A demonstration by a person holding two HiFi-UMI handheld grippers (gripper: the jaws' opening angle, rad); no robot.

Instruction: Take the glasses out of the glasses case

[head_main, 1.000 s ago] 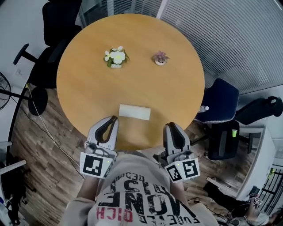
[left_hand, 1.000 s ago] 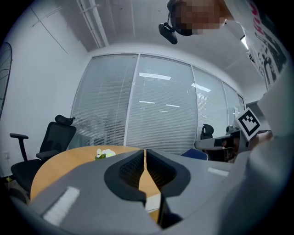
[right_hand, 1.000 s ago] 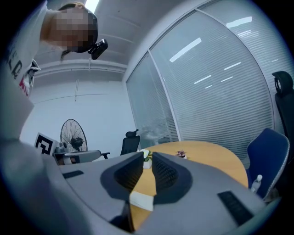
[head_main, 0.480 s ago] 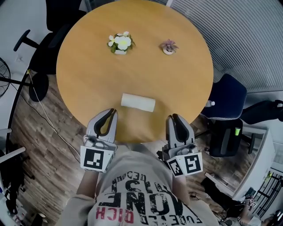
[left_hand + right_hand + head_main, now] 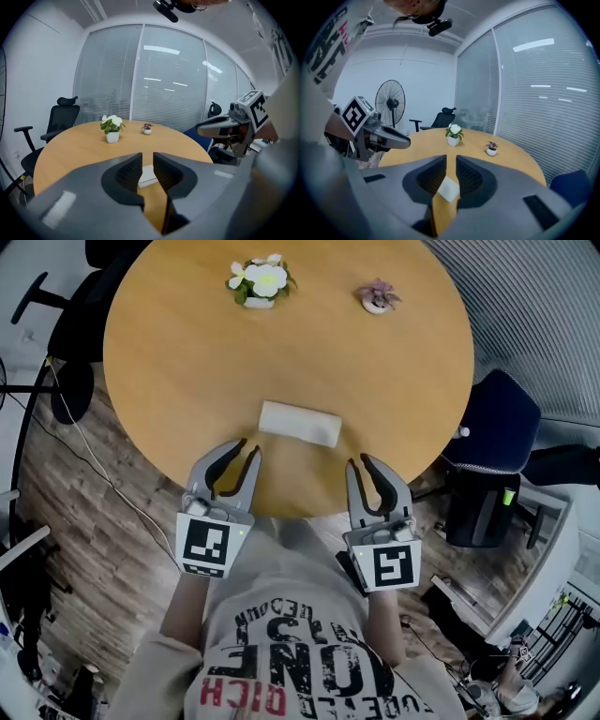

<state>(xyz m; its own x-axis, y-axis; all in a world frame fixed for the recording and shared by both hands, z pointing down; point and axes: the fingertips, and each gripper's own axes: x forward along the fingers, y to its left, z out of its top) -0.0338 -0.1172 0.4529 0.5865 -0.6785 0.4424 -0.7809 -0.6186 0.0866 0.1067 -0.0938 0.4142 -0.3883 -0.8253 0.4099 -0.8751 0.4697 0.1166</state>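
The closed glasses case lies on the table, its long axis crosswise to both tools. Just short of its left end is the left tool — jaws just opening, nothing between them. Short of its right end is the right tool, jaws together and empty. The left looks slightly nearer.
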